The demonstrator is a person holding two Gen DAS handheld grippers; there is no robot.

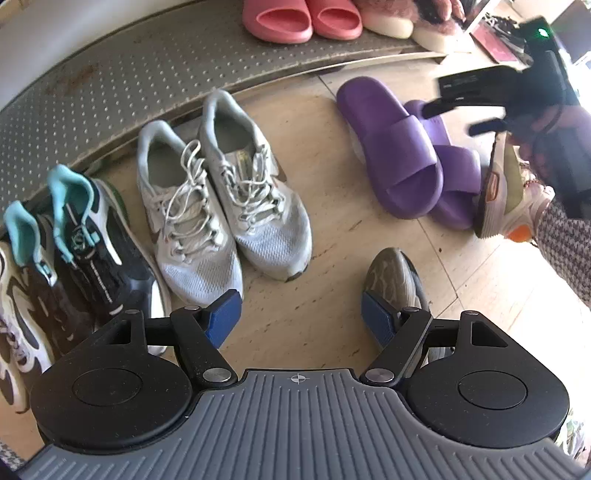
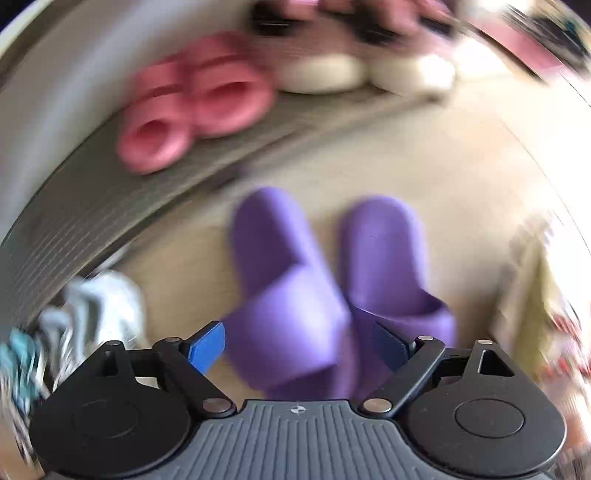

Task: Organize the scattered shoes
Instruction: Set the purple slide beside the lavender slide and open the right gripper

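Purple slides (image 1: 402, 155) lie as a pair at right of centre in the left wrist view, one partly overlapping the other, toes toward the camera. Grey sneakers (image 1: 221, 192) stand side by side at centre left, heels against the perforated metal step (image 1: 122, 85). Black-and-teal sneakers (image 1: 74, 236) are paired at far left, with a white-and-brown shoe (image 1: 11, 317) at the left edge. On the step, upper centre, sit pink slides (image 1: 303, 18) and fluffy slippers (image 1: 399, 18), both paired.

Progress, as a judgement: most shoes are in pairs along the step. Two items appear unsorted: a dark shoe (image 1: 395, 277) alone at lower centre right, and a pastel sneaker (image 1: 506, 192) tipped on its side at the right edge, touching the purple slides.

Left gripper (image 1: 297, 321): jaws apart, holding nothing; its right finger sits just beside the dark shoe.

Right gripper (image 2: 295, 345): jaws apart, nothing clamped, positioned over the toes of the purple slides. The right wrist view is heavily motion-blurred.

Obstructions: the right-hand tool and a patterned sleeve (image 1: 565, 251) crowd the pastel sneaker; the purple slides limit room beside it.
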